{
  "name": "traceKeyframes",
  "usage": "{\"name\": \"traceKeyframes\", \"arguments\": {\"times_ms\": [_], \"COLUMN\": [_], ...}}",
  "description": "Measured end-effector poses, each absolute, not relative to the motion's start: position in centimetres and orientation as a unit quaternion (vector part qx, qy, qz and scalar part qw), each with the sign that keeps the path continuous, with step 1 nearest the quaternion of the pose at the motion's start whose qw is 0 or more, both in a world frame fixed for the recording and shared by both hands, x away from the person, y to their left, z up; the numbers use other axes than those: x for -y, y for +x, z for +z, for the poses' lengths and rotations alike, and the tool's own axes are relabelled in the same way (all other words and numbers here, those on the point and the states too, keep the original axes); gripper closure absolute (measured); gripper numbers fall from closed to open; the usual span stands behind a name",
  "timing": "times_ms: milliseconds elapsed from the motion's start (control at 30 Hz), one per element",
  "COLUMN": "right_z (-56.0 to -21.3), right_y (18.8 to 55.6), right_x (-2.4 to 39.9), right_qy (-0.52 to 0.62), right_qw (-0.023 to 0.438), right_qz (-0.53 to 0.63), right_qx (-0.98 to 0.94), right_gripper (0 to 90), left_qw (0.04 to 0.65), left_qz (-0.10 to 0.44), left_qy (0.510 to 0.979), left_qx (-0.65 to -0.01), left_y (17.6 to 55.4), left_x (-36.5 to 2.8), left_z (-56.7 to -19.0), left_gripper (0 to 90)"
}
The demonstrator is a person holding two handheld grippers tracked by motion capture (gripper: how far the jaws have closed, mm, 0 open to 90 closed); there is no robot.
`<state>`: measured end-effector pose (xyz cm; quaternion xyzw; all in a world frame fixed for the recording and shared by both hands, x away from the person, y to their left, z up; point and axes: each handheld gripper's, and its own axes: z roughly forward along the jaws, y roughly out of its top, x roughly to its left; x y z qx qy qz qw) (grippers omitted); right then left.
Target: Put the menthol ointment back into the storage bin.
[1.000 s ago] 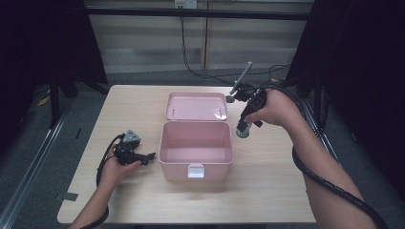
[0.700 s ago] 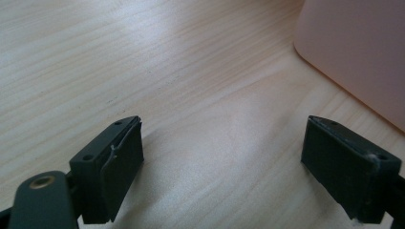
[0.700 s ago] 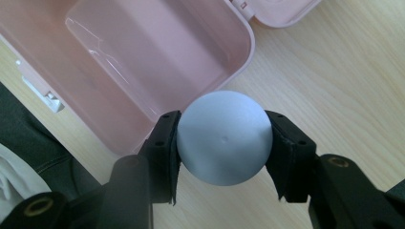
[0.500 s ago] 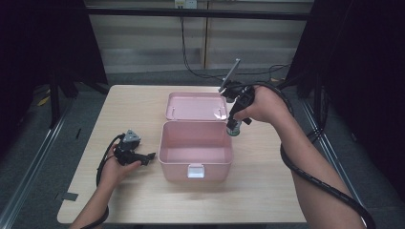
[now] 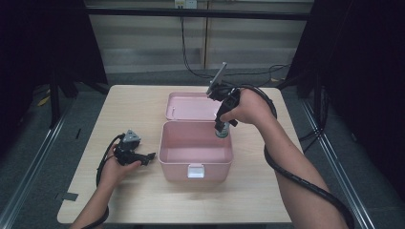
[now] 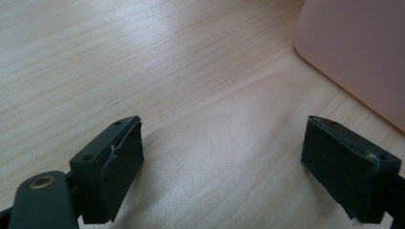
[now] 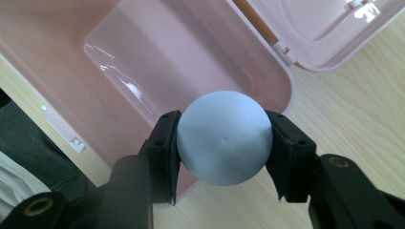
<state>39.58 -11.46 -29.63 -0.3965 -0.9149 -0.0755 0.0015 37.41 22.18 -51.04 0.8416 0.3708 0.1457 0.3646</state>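
Observation:
A pink plastic box (image 5: 196,155) stands open in the middle of the table, its lid (image 5: 191,106) laid back flat behind it. My right gripper (image 5: 221,128) points down over the box's far right corner, shut on a pale grey-blue ball (image 7: 223,137) that its two pads squeeze from either side. In the right gripper view the ball hangs above the box's rim (image 7: 267,62), partly over the empty inside. My left gripper (image 5: 152,155) rests on the table to the left of the box, jaws wide open with bare wood between them; the box wall (image 6: 353,47) shows just ahead.
The wooden table (image 5: 133,114) has free room left of and in front of the box. Cables trail from both grippers, and more cables (image 5: 191,52) hang behind the table's far edge. A white latch (image 5: 194,171) sits on the box's front wall.
My right gripper has carried the ball leftward and slightly down, from beside the box's right edge to above its far right corner. The left gripper has stayed put.

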Motion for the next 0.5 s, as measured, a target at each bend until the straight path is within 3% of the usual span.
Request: {"name": "traceKeyframes", "arguments": {"times_ms": [500], "right_z": [-32.1], "right_y": [40.5], "right_x": [9.8], "right_qy": [-0.420], "right_qw": [0.017], "right_qz": [-0.074], "right_qx": [0.904], "right_gripper": [51.1], "left_qw": [0.365], "left_qz": [0.145], "left_qy": [0.841], "left_qx": [-0.371], "left_y": [37.4], "left_x": [-22.2], "left_z": [-51.0], "left_gripper": [13.9]}}
